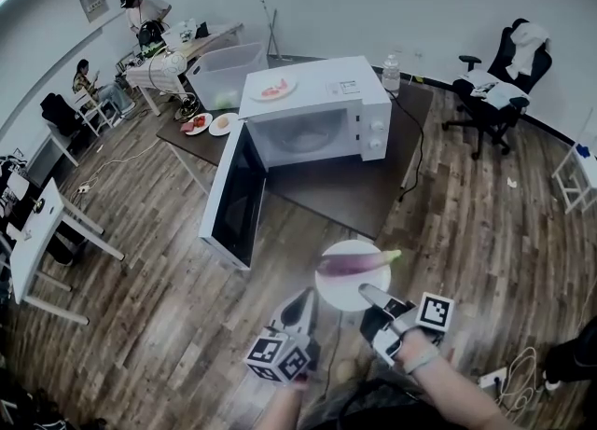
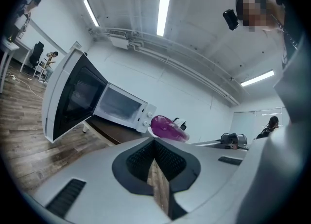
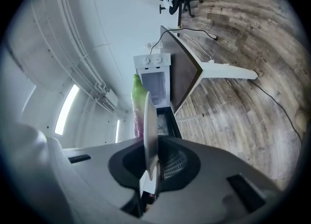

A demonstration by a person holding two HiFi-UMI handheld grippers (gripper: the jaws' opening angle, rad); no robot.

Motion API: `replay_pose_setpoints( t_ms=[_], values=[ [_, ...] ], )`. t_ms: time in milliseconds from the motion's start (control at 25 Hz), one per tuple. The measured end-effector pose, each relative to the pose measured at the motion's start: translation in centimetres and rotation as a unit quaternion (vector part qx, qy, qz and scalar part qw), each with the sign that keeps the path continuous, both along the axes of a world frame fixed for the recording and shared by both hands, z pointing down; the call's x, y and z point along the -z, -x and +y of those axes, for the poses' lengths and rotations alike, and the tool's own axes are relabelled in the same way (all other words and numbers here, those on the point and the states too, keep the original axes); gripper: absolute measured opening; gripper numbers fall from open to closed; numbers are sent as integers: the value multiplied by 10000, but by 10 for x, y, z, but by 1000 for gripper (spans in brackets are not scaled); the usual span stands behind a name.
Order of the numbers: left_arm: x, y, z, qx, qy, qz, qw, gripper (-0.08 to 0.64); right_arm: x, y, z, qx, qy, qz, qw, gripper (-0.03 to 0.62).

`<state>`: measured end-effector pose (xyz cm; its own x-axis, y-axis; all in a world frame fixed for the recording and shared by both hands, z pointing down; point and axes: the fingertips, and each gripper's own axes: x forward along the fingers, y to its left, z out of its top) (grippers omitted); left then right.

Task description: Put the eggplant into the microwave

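A purple eggplant (image 1: 354,263) with a green stem lies on a white plate (image 1: 353,286). My right gripper (image 1: 373,299) is shut on the plate's near rim and holds it level over the wooden floor. In the right gripper view the plate (image 3: 149,126) shows edge-on between the pads, with the eggplant (image 3: 138,106) on it. The white microwave (image 1: 317,116) stands on a dark table (image 1: 345,195), its door (image 1: 233,195) swung wide open to the left. My left gripper (image 1: 303,312) is shut on nothing, just left of the plate. Its own view shows the eggplant (image 2: 165,127) and the open microwave (image 2: 119,106).
A plate of food (image 1: 273,89) sits on the microwave's top. More plates (image 1: 210,123), a clear bin (image 1: 227,72) and a bottle (image 1: 391,72) are on or behind the table. An office chair (image 1: 499,83) stands at the right. White desks and people are at the far left.
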<state>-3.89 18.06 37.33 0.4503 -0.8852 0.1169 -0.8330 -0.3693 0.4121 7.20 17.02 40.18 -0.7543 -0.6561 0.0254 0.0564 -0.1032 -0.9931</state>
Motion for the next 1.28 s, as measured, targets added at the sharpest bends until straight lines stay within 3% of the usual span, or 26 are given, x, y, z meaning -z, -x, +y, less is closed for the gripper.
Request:
replay_pose_setpoints(
  t_ms=[1280],
  values=[
    [-44, 14, -164, 496, 266, -24, 9984, 2, -29, 22, -191, 465, 59, 54, 9989, 25]
  ],
)
